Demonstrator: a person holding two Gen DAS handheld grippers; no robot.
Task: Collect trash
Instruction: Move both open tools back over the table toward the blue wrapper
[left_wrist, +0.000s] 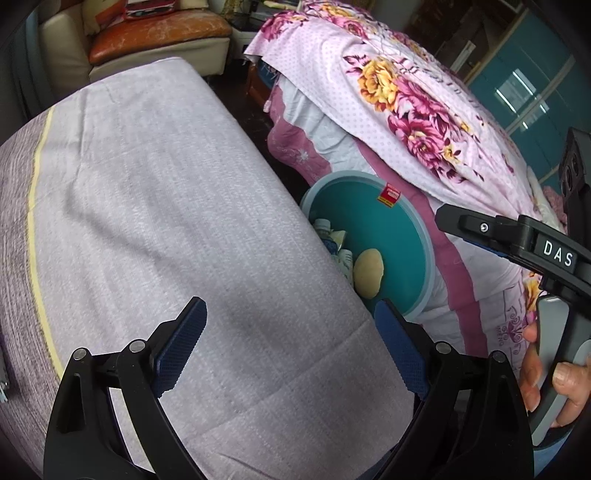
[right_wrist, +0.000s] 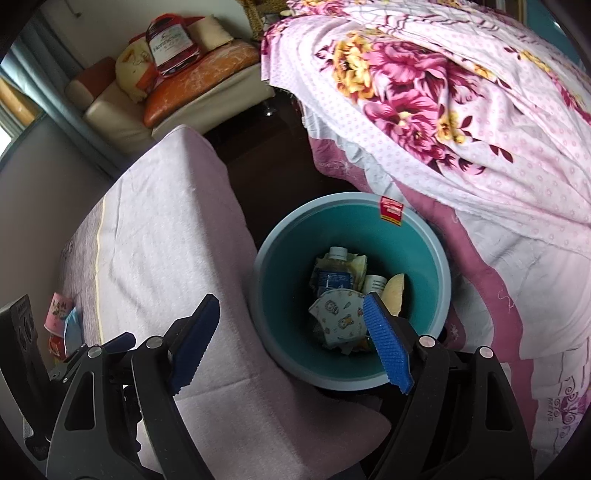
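Right gripper (right_wrist: 291, 332) jaws spread, empty, above teal trash bin (right_wrist: 280, 295), printed face mask (right_wrist: 338, 314) below, left gripper (left_wrist: 291, 343) spread over bedspread (left_wrist: 147, 203)

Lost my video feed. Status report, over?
Left gripper and right gripper open, empty. Round teal plastic bin holds crumpled printed paper, plastic bottle. Nothing blocking the bin.

A home bedroom: floral bedspread (right_wrist: 461, 122) on a bed, cushioned sofa (right_wrist: 184, 92), cloth-covered table (left_wrist: 166, 221).
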